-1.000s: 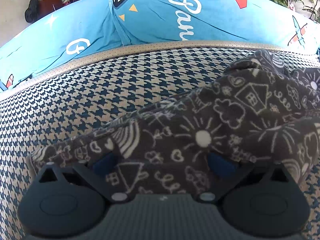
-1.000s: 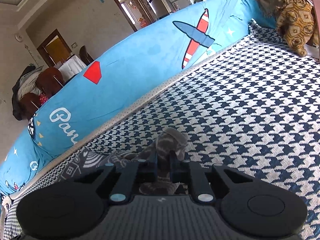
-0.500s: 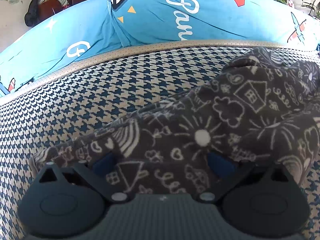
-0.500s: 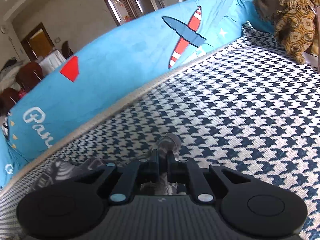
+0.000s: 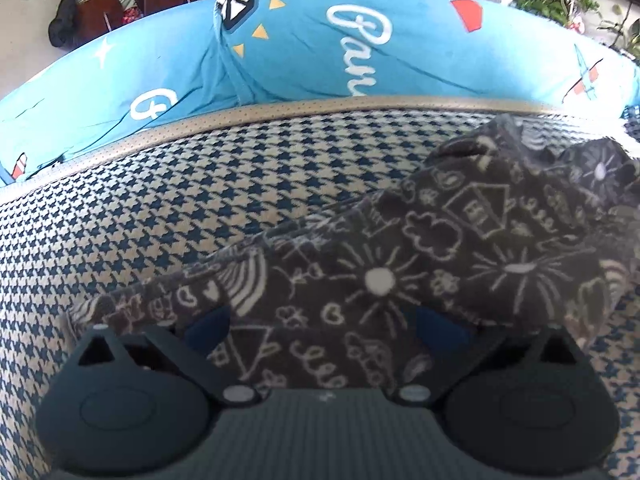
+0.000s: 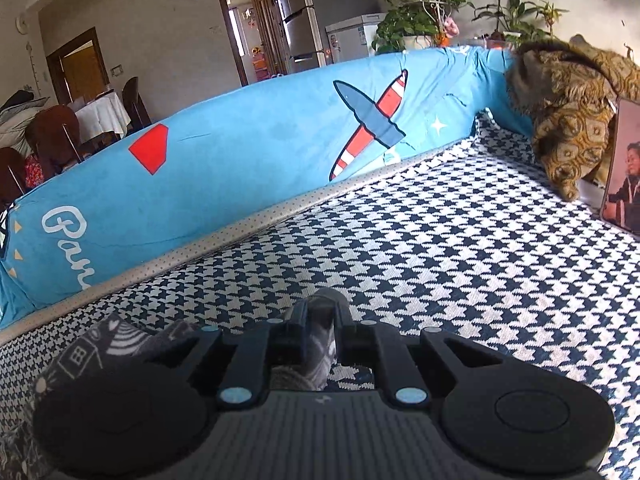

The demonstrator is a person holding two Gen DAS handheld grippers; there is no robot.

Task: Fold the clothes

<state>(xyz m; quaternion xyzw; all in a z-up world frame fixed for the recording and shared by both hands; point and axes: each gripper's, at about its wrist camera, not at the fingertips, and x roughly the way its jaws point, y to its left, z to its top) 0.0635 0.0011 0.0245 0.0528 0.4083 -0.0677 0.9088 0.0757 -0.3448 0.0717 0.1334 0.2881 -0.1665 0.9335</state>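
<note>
Now the sofa (image 5: 168, 208) bears the dark garment (image 5: 400, 264), bunched higher on its right than a second ago. The right gripper (image 6: 320, 316), risen and rolled, pinches a corner; the left gripper (image 5: 320, 332) stands wide astride the near hem. Judged: a fold beginning.

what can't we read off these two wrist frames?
- Left wrist view: left gripper fingertips are buried under the grey doodle-print garment, so the state of its jaws is unreadable.
- Left wrist view: the garment's right end is cut off by the frame edge and blurred.
- Right wrist view: right gripper is shut on a garment fold; the gripper body hides the cloth below.
- Neither view shows the garment's whole shape.
</note>
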